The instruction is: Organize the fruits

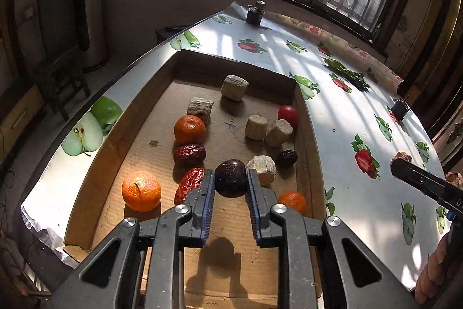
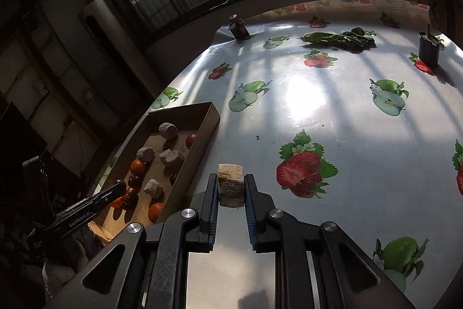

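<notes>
- dark plum (image 1: 230, 178): round, glossy purple, lower centre of left wrist view, in cardboard tray (image 1: 115, 135)
- oranges (image 1: 141, 190): three, lower left, centre left, lower right
- red dates (image 1: 189, 154): two, wrinkled, centre left
- beige chunk (image 2: 230, 185): centre of right wrist view, off the tray

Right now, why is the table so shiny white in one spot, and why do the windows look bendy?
Right wrist view: sunlight glares off the glossy table, crossed by window-bar shadows. Left wrist view: the plum casts a dark shadow on the box. Both views: the fisheye lens bends straight window frames.
</notes>
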